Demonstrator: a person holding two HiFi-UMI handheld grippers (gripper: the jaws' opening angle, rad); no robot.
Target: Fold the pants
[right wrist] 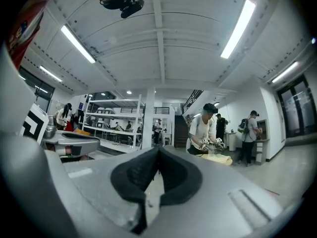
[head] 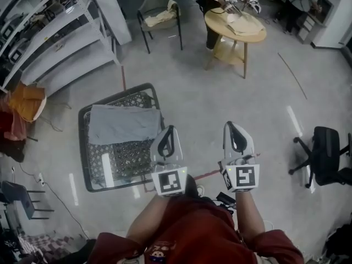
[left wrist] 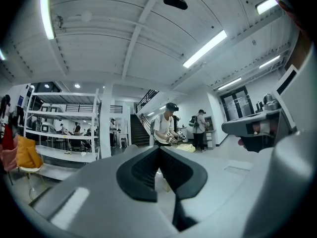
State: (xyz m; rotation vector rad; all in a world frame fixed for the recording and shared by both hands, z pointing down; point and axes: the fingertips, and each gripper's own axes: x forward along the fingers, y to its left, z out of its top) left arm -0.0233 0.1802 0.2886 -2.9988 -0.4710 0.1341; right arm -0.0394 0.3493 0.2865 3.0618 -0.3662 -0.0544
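A: What's cut off or unclear?
B: The shelving rack (head: 60, 43) runs off the top-left edge, and the black office chair (head: 325, 153) is clipped at the right edge. The wearer shows only as a red top (head: 192, 230) and forearms at the bottom. The person (head: 211, 21) at the round table (head: 258, 34) is cut by the top edge.
A: Pants?
B: There's a grey cloth (head: 124, 123), probably the pants; it's too flat to make out legs. It lies folded across the far half of the wire basket (head: 87, 153), left rim to right rim. Mesh shows on the near half.
A: Surface, room?
B: Grey glossy floor (head: 220, 103); the basket stands on it, left of the grippers. A green chair (head: 159, 1) beside the rack has a pale cloth (head: 160, 17) on it, and a cream cloth (head: 245, 25) lies on the table. Strip lights (right wrist: 237, 29) run along the ceiling.
A: Claws?
B: The left gripper (head: 169, 132) has its jaws together with nothing between them. It's held level and overlaps the basket's right rim. The right gripper (head: 231, 127) has its pads meeting and is empty, just beside the left one over bare floor.
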